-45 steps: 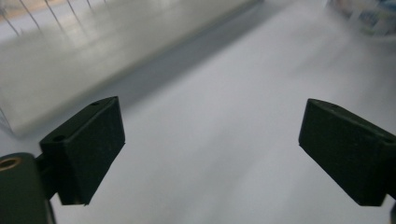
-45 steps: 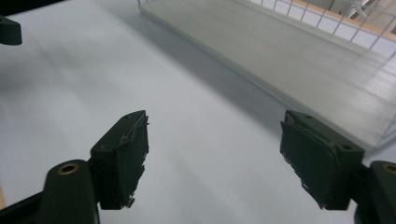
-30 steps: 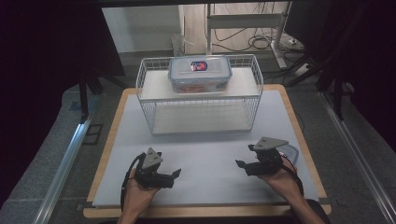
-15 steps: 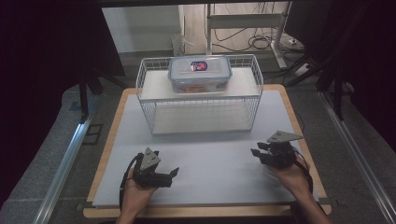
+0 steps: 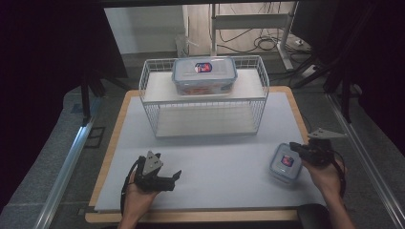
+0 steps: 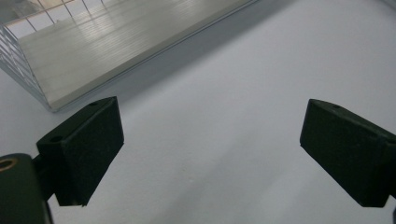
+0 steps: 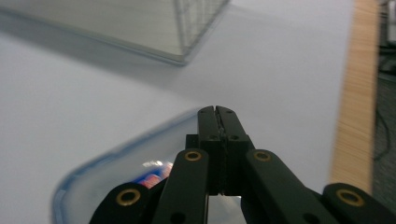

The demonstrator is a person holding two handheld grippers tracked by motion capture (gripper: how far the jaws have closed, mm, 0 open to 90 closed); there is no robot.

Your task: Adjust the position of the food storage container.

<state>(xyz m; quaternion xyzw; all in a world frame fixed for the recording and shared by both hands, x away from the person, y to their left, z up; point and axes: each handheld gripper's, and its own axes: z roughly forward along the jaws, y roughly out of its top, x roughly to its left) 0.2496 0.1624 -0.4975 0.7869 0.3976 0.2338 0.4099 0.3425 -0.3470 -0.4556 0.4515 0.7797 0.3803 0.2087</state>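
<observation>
A small clear container point(image 5: 285, 163) with a blue-rimmed lid and a red-and-blue label lies on the white mat at the right. My right gripper point(image 5: 294, 147) sits at its right edge, pointing left over the lid. In the right gripper view the jaws point(image 7: 216, 110) have just been closing; they now meet with nothing between them, above the container point(image 7: 140, 168). My left gripper point(image 5: 175, 177) rests low at the front left, pointing right. The left gripper view shows it point(image 6: 210, 135) open wide over bare mat.
A white wire rack point(image 5: 205, 112) stands at the back middle, with a larger clear container point(image 5: 204, 75) on its top shelf. Its lower shelf point(image 6: 116, 42) lies ahead of my left gripper. The wooden table edge point(image 7: 357, 107) runs close on the right.
My right hand has moved to the right, uncovering the small container, and its jaws have gone from wide open to shut. The left hand has stayed put.
</observation>
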